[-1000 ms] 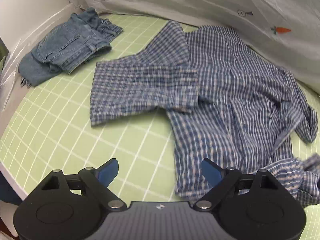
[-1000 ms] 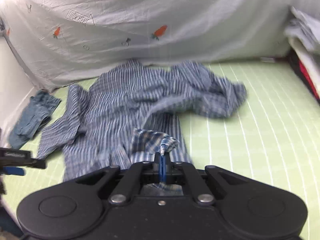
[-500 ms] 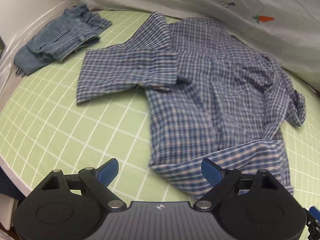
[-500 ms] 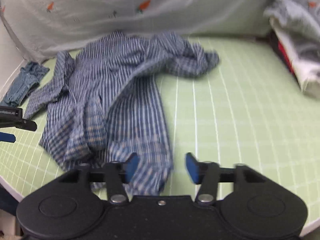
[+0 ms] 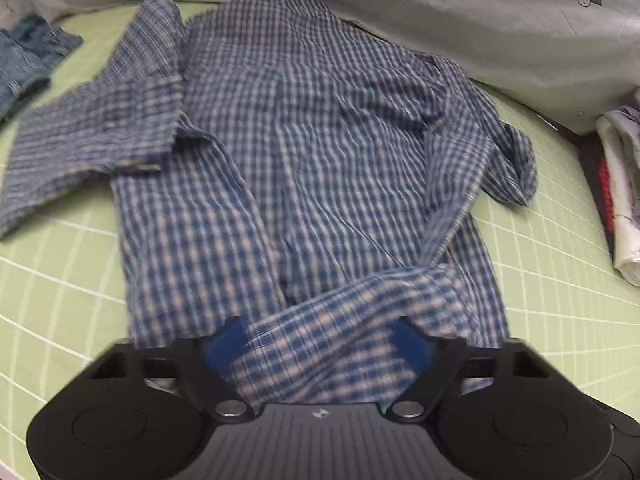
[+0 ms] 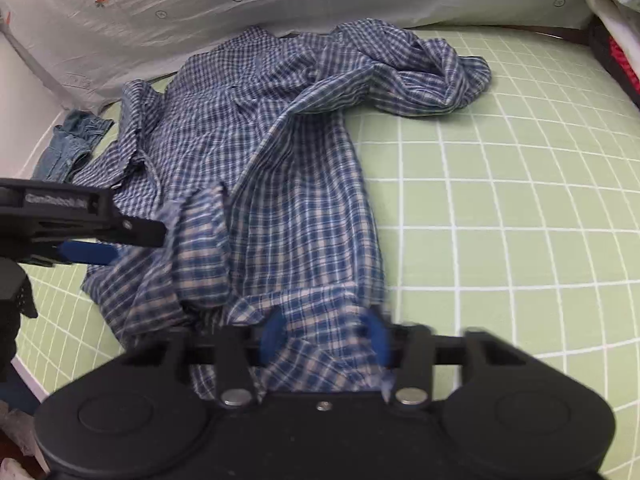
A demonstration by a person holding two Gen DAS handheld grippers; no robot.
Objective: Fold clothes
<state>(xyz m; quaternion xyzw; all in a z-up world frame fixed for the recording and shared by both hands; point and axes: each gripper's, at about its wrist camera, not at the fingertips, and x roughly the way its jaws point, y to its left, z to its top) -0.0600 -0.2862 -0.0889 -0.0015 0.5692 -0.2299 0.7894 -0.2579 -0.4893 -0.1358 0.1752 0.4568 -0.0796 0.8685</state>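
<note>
A blue and white checked shirt (image 5: 320, 152) lies spread on the green gridded mat, its near hem flipped up and rumpled. It also shows in the right wrist view (image 6: 288, 184). My left gripper (image 5: 318, 344) is open, with the flipped hem lying between its blue pads. My right gripper (image 6: 324, 334) is open too, with the shirt's near right hem corner between its pads. The left gripper (image 6: 92, 236) shows side-on at the left of the right wrist view. One sleeve (image 6: 432, 68) is bunched at the far right.
Folded blue jeans (image 5: 24, 64) lie at the far left of the mat (image 6: 500, 208). A white sheet with carrot prints (image 5: 480, 20) hangs behind. A pile of white and red cloth (image 5: 620, 184) sits at the right edge.
The right gripper let go of the hem, opened and dropped to the shirt's near edge. The left gripper moved right and forward until the flipped hem lay between its pads.
</note>
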